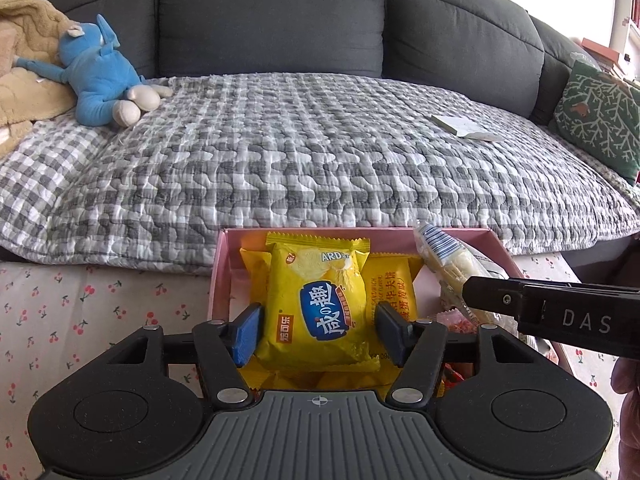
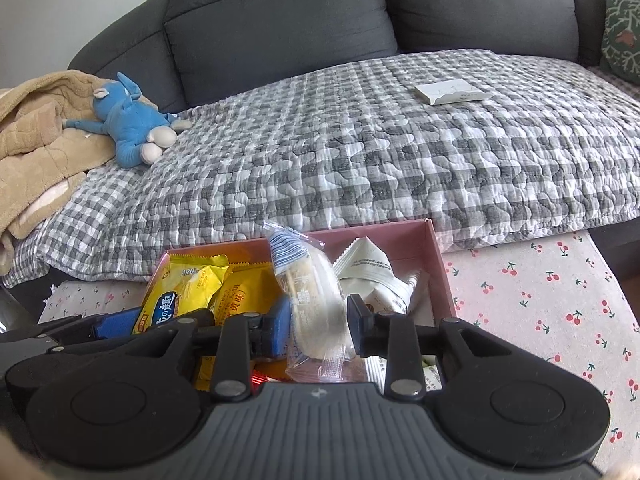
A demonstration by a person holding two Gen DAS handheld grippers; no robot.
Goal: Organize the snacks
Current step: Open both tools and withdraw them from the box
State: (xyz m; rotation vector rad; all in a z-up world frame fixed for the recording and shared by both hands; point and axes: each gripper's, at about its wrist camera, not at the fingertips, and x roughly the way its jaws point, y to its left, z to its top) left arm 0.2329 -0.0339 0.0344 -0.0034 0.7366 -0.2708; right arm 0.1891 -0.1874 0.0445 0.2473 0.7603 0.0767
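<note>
A pink box (image 1: pixel 218 280) on the cherry-print cloth holds several snack packets. A yellow packet with a blue label (image 1: pixel 320 300) lies on top of other yellow packets (image 1: pixel 390 288) at the box's left side. My left gripper (image 1: pixel 320 332) is open, with its blue pads flanking that packet. A clear-wrapped biscuit pack (image 2: pixel 316 304) leans upright between the pads of my right gripper (image 2: pixel 318 328), which stands slightly open over the middle of the box (image 2: pixel 440 264). White packets (image 2: pixel 376 276) fill the right side. The right gripper's finger (image 1: pixel 492 300) shows in the left wrist view beside the pack (image 1: pixel 440 256).
Behind the box is a dark grey sofa with a grey checked quilt (image 1: pixel 320 152). On it lie a blue plush toy (image 1: pixel 100 76), a tan blanket (image 2: pixel 36 136), a flat white box (image 2: pixel 452 92) and a green cushion (image 1: pixel 596 116). Cherry-print cloth (image 2: pixel 540 300) extends on both sides.
</note>
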